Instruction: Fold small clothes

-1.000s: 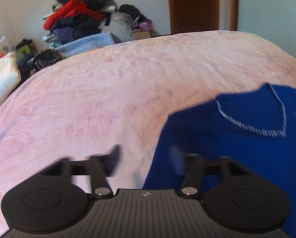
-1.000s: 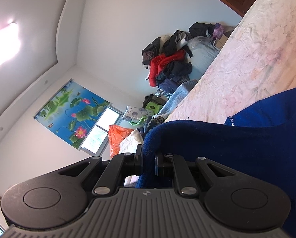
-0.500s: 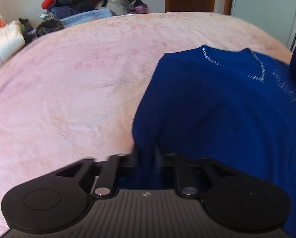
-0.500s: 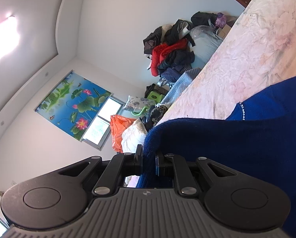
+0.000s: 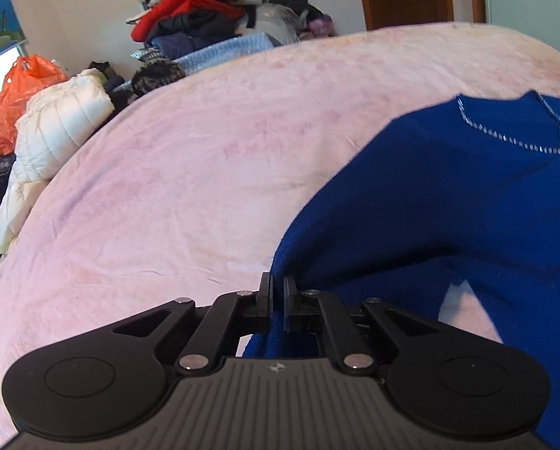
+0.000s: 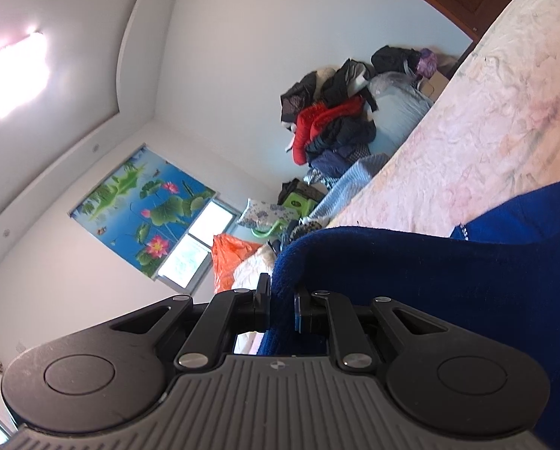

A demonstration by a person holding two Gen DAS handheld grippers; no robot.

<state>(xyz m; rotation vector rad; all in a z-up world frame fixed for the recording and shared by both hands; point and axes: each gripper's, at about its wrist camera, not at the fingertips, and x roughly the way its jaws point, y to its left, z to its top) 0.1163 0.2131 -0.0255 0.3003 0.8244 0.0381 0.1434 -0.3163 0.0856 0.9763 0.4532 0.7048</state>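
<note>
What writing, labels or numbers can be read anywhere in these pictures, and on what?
No readable text in either view.
Small pale emblem on the left claw's grey ribbed body: a mark, no letters.
Similar emblem on the right claw's body: too small to read.
Lotus picture on the wall: flowers only, no words visible.

Black two-finger right gripper (image 6: 282, 302) in the near foreground, clamped on a thick fold of deep blue knitted sweater (image 6: 430, 273) draping off to the right. Beyond it, pale pink floral bedspread (image 6: 505, 112) running to the far right. Heap of red and dark clothes (image 6: 332, 127) against the far wall. Lotus-print window blind (image 6: 141, 213) at left, orange plastic bag (image 6: 229, 258) just below.
</note>
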